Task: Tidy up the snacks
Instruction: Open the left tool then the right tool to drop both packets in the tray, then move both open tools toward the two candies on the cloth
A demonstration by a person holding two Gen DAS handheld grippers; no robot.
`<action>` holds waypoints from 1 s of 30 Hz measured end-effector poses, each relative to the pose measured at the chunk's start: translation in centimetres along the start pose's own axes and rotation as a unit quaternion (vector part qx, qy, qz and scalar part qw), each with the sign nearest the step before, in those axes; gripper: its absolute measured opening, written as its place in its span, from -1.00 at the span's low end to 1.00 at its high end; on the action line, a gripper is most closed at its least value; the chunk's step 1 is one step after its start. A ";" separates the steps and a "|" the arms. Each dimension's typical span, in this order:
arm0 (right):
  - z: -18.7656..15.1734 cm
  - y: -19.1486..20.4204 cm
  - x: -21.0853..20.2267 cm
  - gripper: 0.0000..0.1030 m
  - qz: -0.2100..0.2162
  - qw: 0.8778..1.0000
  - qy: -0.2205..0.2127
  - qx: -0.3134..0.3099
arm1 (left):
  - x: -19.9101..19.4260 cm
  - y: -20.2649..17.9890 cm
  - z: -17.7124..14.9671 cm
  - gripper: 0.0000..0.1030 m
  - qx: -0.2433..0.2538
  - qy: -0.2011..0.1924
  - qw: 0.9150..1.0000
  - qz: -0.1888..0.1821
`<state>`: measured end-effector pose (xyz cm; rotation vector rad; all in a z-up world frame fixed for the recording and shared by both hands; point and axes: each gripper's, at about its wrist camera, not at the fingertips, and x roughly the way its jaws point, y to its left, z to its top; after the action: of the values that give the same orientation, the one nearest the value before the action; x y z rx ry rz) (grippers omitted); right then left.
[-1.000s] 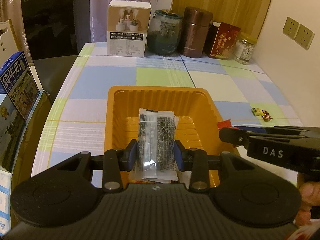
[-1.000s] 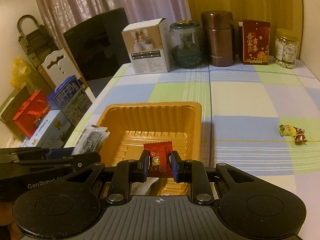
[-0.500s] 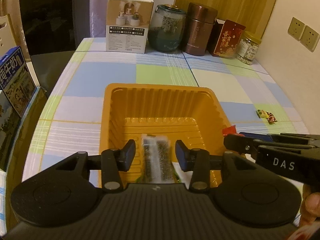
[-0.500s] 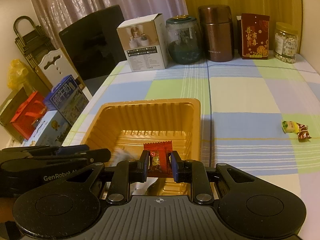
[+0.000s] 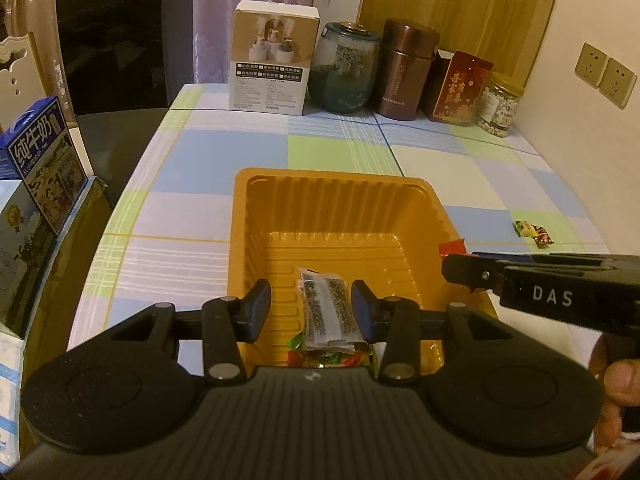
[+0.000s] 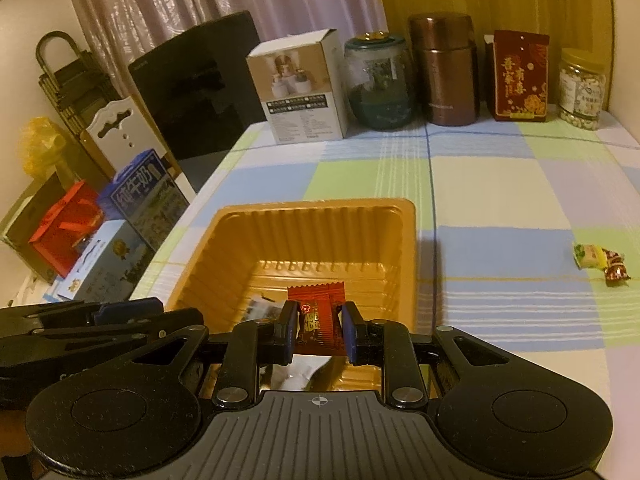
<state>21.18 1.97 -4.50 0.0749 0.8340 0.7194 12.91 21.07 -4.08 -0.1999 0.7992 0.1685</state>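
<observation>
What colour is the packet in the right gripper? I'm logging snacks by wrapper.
Red packet; clearest in the right wrist view.

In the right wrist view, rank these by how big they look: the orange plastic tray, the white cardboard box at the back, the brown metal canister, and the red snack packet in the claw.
1. Orange plastic tray
2. White cardboard box
3. Brown metal canister
4. Red snack packet

The tray and packet sit nearer the camera, so they look enlarged; the box and canister are close in apparent size.

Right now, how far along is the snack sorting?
Done: the dark speckled packet lies in the orange tray on other sweets, clear of the open left gripper. In hand: the right gripper pinches a red packet over the tray. Left: two wrapped candies out on the tablecloth.
</observation>
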 end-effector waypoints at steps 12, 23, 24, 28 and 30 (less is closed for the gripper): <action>-0.8 -1.5 -3.6 0.19 -0.014 0.999 -0.022 0.045 | -3.2 -0.8 -1.7 -0.14 -0.007 -0.010 1.000 -0.004; -5.1 -1.3 -10.0 0.19 -0.039 0.997 -0.021 0.059 | -7.7 -3.0 -4.1 0.06 -0.013 -0.013 1.000 0.001; -5.4 -1.3 -10.5 0.19 -0.039 0.997 -0.019 0.060 | -8.1 -3.2 -4.3 0.08 -0.012 -0.014 1.000 0.000; -6.5 -0.7 -12.7 0.19 -0.041 0.997 -0.024 0.055 | -9.8 -4.0 -5.3 0.16 -0.007 -0.016 1.000 0.000; -6.9 -0.3 -13.6 0.19 -0.044 0.998 -0.027 0.047 | -10.4 -4.4 -5.7 0.20 -0.006 -0.016 1.000 0.000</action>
<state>10.39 -8.06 -0.44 0.1400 0.8139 0.5933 2.76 14.70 0.08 -0.2077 0.7664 0.1756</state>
